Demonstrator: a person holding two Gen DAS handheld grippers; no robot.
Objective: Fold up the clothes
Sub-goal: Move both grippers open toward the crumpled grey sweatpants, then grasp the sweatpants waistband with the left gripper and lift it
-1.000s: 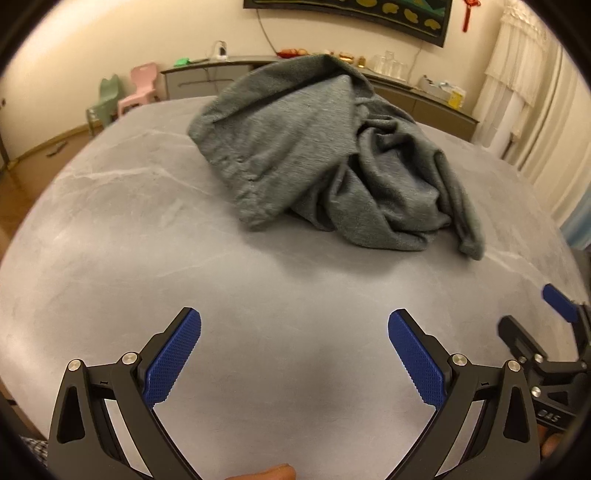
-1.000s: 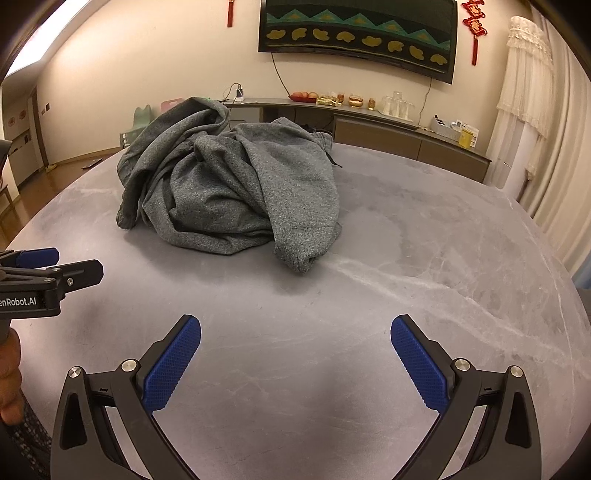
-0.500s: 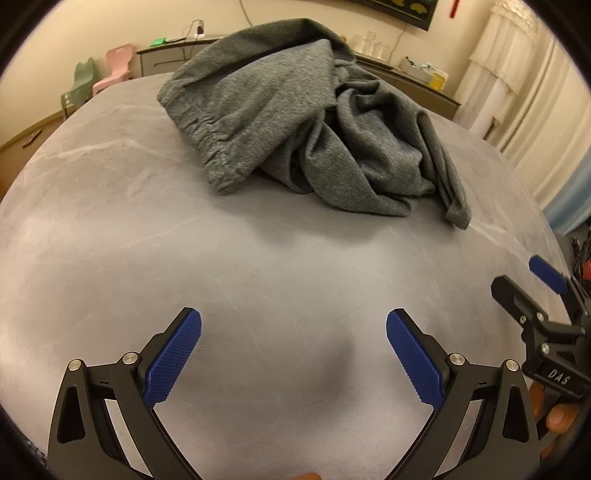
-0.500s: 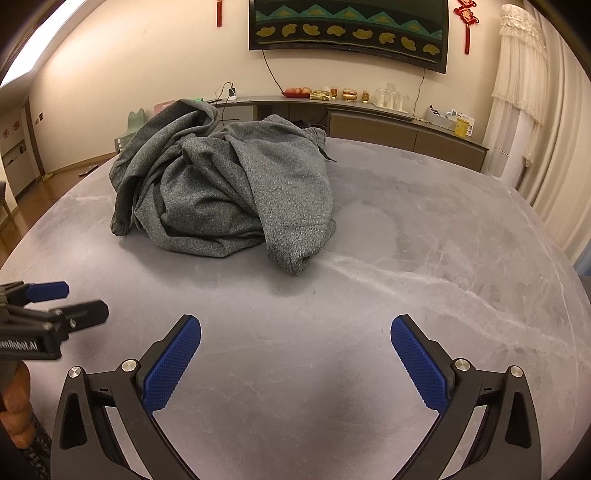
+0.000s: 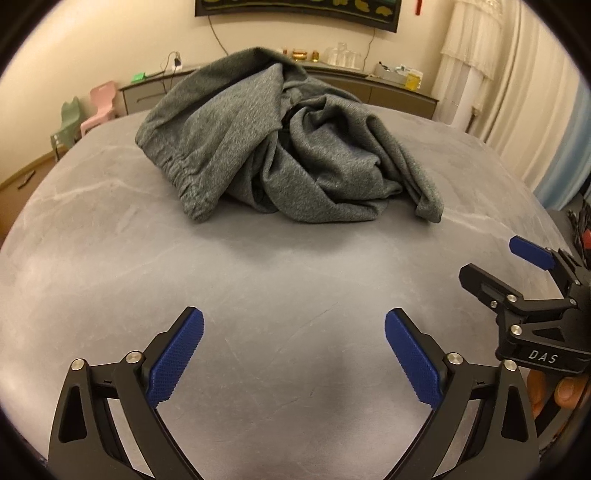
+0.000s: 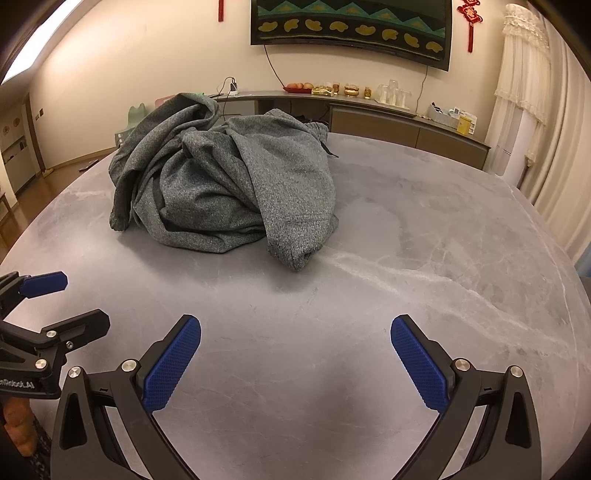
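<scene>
The grey garment (image 5: 280,147) lies crumpled on the table (image 5: 110,258); short of it, left gripper (image 5: 293,354) and right gripper (image 6: 295,354) hover spread, empty, seemingly poised to grab.

A grey marbled table (image 6: 424,258) fills the foreground; behind it a long sideboard (image 6: 388,122) bears fruit (image 6: 297,86), jars and glasses (image 6: 393,96); a dark screen (image 6: 351,29) hangs above; pale curtains (image 6: 532,110) at right; small chairs (image 5: 86,114) at left.
</scene>
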